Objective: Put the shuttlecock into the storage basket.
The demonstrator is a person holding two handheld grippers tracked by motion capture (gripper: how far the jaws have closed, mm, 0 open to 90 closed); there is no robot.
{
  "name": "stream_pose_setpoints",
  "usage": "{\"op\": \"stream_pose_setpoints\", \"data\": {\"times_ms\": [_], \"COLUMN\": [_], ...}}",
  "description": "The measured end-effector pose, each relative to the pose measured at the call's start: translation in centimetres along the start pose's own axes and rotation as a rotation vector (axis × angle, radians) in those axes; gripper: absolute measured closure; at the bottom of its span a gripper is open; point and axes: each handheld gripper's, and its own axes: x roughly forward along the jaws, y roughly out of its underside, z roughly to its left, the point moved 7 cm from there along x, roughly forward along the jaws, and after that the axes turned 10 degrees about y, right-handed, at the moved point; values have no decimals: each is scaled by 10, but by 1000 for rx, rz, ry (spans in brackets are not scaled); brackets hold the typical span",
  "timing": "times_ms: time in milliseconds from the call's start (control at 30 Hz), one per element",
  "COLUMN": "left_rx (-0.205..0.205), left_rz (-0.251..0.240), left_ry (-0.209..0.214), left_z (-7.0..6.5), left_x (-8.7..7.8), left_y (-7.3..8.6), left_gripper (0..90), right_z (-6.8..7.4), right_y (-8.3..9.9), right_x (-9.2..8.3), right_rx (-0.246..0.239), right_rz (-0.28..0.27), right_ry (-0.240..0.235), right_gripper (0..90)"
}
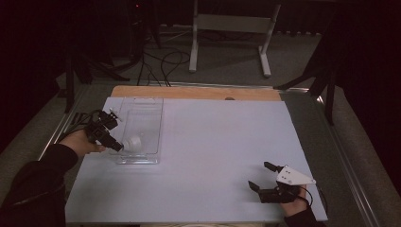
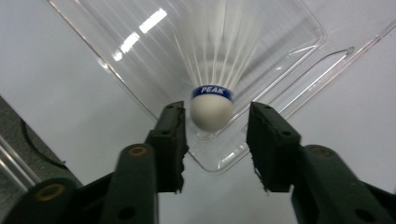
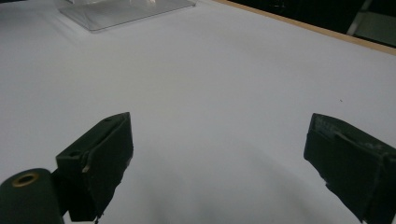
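Forearms enter the high view from the bottom: at left of centre the left gripper (image 1: 119,144) angles into the clear plastic tray (image 1: 151,106) at the shuttlecock (image 1: 132,142), while at lower right the right gripper (image 1: 261,176) rests on the matte white table (image 1: 213,142), jaws wide. Left gripper view: black jaws stand parted beside the shuttlecock's (image 2: 212,109) round white cork with its blue band, not pressing it; blurred feathers fan over the glossy tray (image 2: 299,28). Right gripper view: ragged-padded jaws gape over bare table (image 3: 224,84), tray corner (image 3: 121,11) at upper left.

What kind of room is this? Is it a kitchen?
Not a kitchen. It looks like a lab or workshop for recording tests: a plain white table, cables on the carpeted floor, metal stand legs, and a shuttlecock in a clear plastic tray.
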Motion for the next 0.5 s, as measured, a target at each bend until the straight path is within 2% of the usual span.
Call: {"op": "stream_pose_setpoints", "data": {"times_ms": [200,300,500], "left_rx": [-27,-40,-42], "left_rz": [-21,-33,-40], "left_ry": [-16,-18,-30], "left_z": [0,-1,-4], "left_x": [-7,-8,-10], "left_y": [0,0,-1], "left_gripper": [374,299,188], "right_z": [0,0,0], "right_y": [0,0,0], "right_x": [0,0,0], "right_rx": [0,-2,-2], "right_rz": [0,0,0], "right_ry": [1,2,2], "right_gripper": [84,84,84]}}
